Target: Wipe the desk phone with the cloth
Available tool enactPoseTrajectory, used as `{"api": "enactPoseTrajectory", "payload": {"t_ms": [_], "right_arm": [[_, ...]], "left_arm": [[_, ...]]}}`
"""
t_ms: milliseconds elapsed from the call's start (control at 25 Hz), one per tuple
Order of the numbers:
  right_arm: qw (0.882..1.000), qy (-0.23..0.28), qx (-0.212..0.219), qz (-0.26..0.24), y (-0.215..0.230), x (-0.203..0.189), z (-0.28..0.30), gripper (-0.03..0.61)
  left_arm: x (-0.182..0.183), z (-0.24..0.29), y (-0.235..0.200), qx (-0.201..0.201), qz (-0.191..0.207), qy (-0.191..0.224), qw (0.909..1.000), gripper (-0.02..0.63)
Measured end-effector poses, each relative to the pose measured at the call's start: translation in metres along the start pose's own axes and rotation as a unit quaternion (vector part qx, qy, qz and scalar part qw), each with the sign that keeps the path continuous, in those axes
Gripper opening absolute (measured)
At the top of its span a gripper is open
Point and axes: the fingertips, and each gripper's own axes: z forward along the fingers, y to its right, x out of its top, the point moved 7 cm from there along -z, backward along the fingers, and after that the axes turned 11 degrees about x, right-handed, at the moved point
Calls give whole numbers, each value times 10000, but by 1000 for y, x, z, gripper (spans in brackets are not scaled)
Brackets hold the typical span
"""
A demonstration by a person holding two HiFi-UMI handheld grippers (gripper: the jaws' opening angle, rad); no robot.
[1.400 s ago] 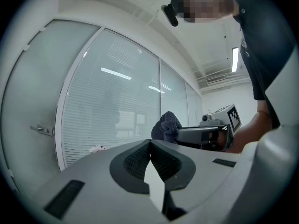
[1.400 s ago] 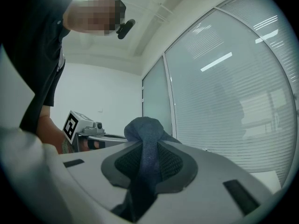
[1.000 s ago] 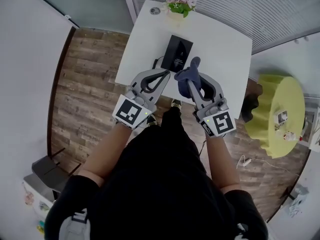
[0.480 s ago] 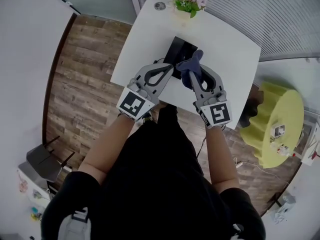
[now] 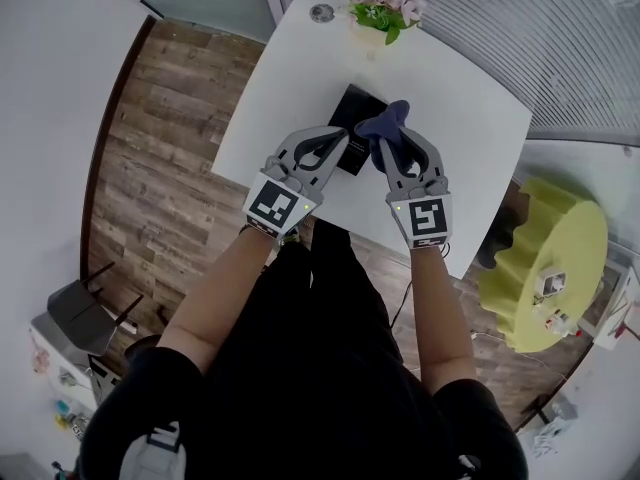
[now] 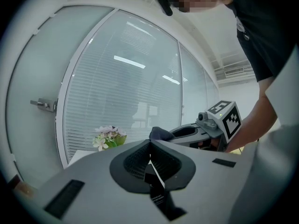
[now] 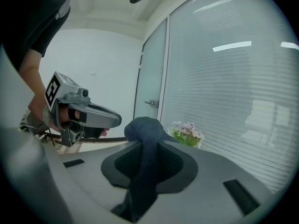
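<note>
The black desk phone (image 5: 351,109) lies on the white table (image 5: 440,108), partly hidden under both grippers. My right gripper (image 5: 387,143) is shut on a dark blue cloth (image 5: 386,122), which bunches over the phone's right side; whether it touches the phone I cannot tell. In the right gripper view the cloth (image 7: 143,130) hangs between the jaws of that gripper (image 7: 148,143). My left gripper (image 5: 343,138) hovers over the phone's near left part with its jaws shut and empty. A sliver of the phone (image 6: 157,191) shows below the closed tips of my left gripper (image 6: 150,143).
A pot of pink flowers (image 5: 382,0) stands at the table's far edge, with a small round disc (image 5: 321,12) beside it. A yellow-green round seat (image 5: 545,258) sits to the right on the wood floor (image 5: 160,158). Slatted glass walls run behind the table.
Both grippers have moved forward over the table. The cloth in the right gripper now sits over the phone's right side, and the left gripper covers the phone's near edge.
</note>
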Motion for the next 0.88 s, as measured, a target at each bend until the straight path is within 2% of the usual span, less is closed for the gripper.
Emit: {"api": "enactPoseTrajectory", "payload": {"t_ms": [400, 880], "right_arm": [[9980, -535, 172, -276, 37, -30, 39, 89], [9854, -1439, 502, -757, 47, -76, 78, 89]], "left_arm": [[-23, 38, -15, 207, -74, -224, 9995, 11], [-51, 55, -25, 373, -211, -527, 9977, 11]]}}
